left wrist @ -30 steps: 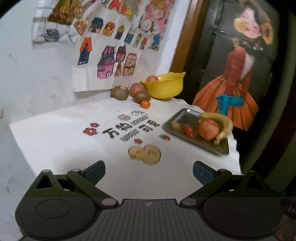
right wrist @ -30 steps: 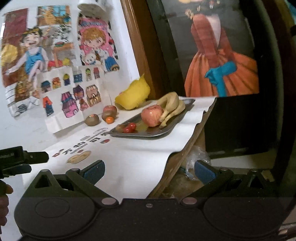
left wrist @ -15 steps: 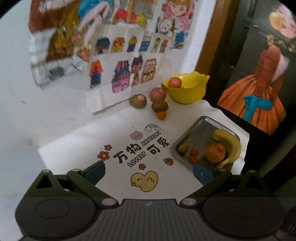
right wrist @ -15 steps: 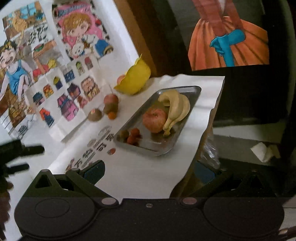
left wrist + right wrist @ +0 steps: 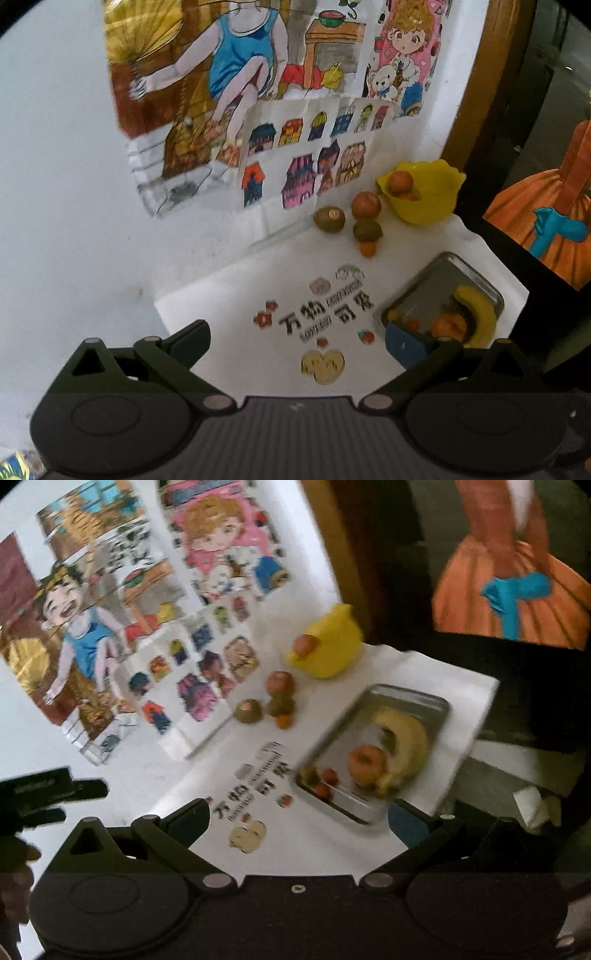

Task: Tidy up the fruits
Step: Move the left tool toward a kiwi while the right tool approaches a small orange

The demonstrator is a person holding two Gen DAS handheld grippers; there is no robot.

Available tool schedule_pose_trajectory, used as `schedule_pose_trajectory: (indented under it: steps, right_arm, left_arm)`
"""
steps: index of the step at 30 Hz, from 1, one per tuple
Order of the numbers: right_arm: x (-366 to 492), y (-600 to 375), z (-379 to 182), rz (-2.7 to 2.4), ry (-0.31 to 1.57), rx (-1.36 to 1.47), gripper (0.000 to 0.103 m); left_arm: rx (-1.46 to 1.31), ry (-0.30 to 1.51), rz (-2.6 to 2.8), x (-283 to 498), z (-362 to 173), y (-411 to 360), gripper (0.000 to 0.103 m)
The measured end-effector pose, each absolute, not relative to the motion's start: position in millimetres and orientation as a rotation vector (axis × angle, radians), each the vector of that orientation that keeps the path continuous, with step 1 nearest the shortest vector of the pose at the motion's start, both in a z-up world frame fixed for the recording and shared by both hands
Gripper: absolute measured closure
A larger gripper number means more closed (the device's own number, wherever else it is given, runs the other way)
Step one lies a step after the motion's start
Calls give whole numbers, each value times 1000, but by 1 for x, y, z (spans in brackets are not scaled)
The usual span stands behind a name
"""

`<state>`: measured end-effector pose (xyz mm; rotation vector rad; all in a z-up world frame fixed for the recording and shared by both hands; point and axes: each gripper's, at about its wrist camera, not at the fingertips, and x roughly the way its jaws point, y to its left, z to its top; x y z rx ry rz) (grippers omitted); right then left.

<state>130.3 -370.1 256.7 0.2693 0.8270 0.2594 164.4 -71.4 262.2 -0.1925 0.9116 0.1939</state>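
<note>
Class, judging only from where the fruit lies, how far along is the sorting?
Looks done: banana and apple on the metal tray; one fruit in the yellow bowl. In hand: nothing; both grippers open. Left: two kiwis, another apple, small orange loose on the cloth.

- The counter (image 5: 236, 295) wears a white cloth printed with black characters, small red flowers and a yellow duck.
- The bowl (image 5: 428, 199) is bright yellow; the fruit (image 5: 400, 181) in it is reddish-orange.
- The tray (image 5: 406, 701) is dull silver metal and carries a yellow banana (image 5: 410, 738), a red-orange apple (image 5: 367, 764) and small red fruits (image 5: 328, 777).
- Beside the bowl sit a red apple (image 5: 365, 205), two brown-green kiwis (image 5: 328, 218) and a small orange fruit (image 5: 368, 249).
- Each claw, left (image 5: 295, 336) and right (image 5: 297, 818), is black with dark blue pads (image 5: 404, 343).
- The wall drawings (image 5: 258, 92) show a figure in blue, a pink one and rows of many-coloured houses.
- The painting (image 5: 513, 576) shows an orange dress with a turquoise bow.
</note>
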Motion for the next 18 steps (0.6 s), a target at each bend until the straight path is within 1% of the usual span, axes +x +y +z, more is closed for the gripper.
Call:
schedule_pose_trajectory:
  steps: [4,7,9,15,18]
  right_arm:
    - [167,-338,242,235,788,218,1]
    - [198,-313,212,178,787,200,1]
    - [222,-294,187,154,817,190,1]
    - [277,-252,121,133,811,135,7]
    - [303,-238,92,153,809,126,13]
  left_arm:
    - [-126,901,107,221,241,-61,0]
    - [-37,869,16,274,211,-57,0]
    - [11,886,-5,306,195,-57,0]
    - [144,830,-203,379,154,-72,0]
    - [171,821,-292,408,132,-84,0]
